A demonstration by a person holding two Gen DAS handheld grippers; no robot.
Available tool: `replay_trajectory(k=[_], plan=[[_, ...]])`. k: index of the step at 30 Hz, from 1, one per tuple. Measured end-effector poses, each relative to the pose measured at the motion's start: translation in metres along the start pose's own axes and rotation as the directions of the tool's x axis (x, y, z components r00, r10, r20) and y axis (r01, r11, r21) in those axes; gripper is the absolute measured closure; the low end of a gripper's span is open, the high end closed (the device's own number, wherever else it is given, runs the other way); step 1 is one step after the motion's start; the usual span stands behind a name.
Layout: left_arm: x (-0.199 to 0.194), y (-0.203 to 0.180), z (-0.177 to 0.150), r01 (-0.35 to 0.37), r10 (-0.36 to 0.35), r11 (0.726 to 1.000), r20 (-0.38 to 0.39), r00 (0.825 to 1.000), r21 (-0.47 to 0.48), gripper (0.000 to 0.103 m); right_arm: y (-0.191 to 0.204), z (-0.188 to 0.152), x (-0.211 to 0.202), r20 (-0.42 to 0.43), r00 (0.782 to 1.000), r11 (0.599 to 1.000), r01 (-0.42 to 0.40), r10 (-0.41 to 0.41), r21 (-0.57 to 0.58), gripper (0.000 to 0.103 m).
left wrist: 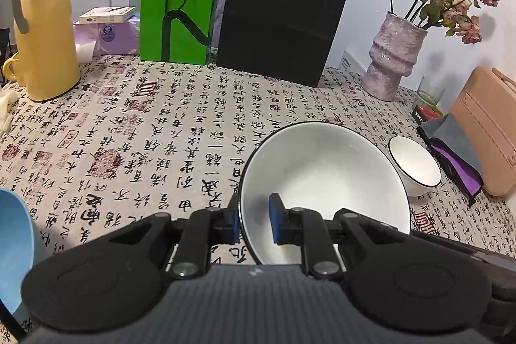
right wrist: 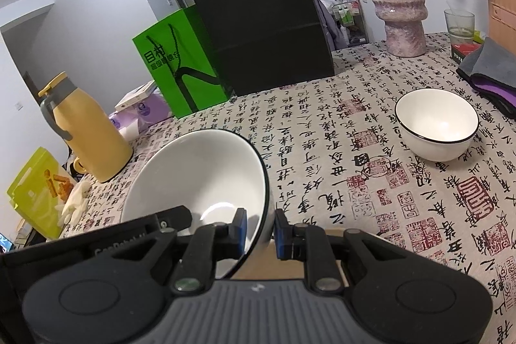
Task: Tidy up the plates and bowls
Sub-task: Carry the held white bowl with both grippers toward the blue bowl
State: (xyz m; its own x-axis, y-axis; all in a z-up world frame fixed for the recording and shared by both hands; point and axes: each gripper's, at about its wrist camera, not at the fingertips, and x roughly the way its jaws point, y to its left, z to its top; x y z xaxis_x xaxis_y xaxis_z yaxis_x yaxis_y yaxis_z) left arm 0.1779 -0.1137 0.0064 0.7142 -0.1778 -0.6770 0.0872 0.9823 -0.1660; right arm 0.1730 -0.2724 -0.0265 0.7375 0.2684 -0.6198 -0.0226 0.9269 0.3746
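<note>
You hold the large white black-rimmed ceramic bowl by opposite rims, each hand-held gripper, left and right, clamped on it, with the small white black-rimmed bowl well right, nearer your right hand-held gripper.

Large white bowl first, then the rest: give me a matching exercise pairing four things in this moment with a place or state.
Things:
1. large white bowl
2. small white bowl
3. yellow jug
4. pink vase

States:
A. holds wilted pink flowers
B. stands by the table's left edge
C. sits alone on the tablecloth
D. rim clamped by both grippers

Pairs: 1-D, 2-C, 3-B, 4-A
</note>
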Motion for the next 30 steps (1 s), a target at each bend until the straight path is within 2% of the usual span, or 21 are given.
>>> replay_trajectory(k=[30], plan=[[-0.04,0.038,-0.015,-0.036,0.039,0.997,0.052,0.998,-0.065,0.085,0.042,-0.016,-0.016,0.008,0.998,0.997,-0.056,0.057,-0.049,0.086]])
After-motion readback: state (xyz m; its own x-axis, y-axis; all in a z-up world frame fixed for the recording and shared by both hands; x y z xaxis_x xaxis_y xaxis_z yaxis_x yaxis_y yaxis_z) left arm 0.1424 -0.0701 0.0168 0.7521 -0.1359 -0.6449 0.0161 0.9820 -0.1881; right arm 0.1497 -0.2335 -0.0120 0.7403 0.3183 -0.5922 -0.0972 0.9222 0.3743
